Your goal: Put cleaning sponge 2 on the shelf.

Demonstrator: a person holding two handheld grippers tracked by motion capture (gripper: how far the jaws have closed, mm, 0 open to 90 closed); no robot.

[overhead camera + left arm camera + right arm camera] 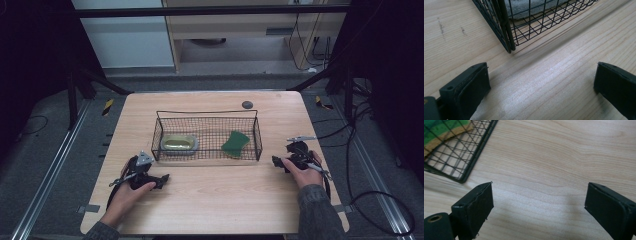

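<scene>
A black wire basket (207, 114) stands in the middle of the wooden table (210, 200). Inside it lie a shallow metal tin (179, 144) at the left and a green sponge (235, 143) at the right. My left gripper (162, 178) rests on the table in front of the basket's left corner (509, 47), jaws wide open with bare wood between them (541, 82). My right gripper (276, 162) rests just right of the basket's front right corner (461, 178), also open over bare wood (539, 202). The sponge's green and tan edge (441, 131) shows through the mesh.
A small dark round disc (247, 104) sits near the table's far edge. Cables trail over the floor at the right (380, 200). Metal rails (45, 175) run along both sides of the table. Bare table lies between my two hands.
</scene>
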